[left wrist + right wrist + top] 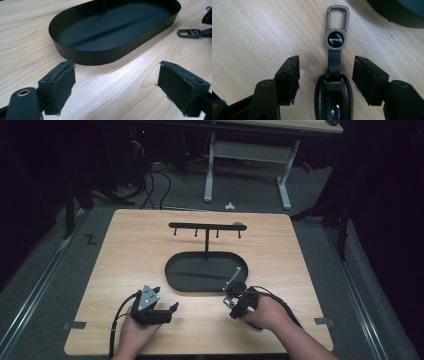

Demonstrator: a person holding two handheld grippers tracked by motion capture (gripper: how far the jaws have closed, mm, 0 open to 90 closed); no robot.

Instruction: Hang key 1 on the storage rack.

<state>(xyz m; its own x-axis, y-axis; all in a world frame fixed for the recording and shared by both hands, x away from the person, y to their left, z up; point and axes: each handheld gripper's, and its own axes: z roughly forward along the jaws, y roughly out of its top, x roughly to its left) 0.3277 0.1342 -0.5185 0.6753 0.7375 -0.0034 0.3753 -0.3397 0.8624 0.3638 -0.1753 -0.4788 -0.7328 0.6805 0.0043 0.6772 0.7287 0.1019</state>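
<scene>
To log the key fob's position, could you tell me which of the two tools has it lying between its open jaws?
The right tool: the key fob lies on the table between its jaws, untouched. The left tool has only bare wood between its jaws.

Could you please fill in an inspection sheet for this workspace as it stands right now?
Surface: light wooden table, bare apart from the items below.
Job's things: black car key fob with strap and metal clip lies flat on the table between the right gripper's jaws, untouched by the pads; black oval tray with a hook rack on a post behind it.
Clutter: nothing seen.
Grippers: left gripper open over bare wood near the tray; right gripper open, astride the fob.
Cables: one trails from each gripper; more lie on the floor.
Surroundings: dark room, grey carpet, white desk frame.
</scene>
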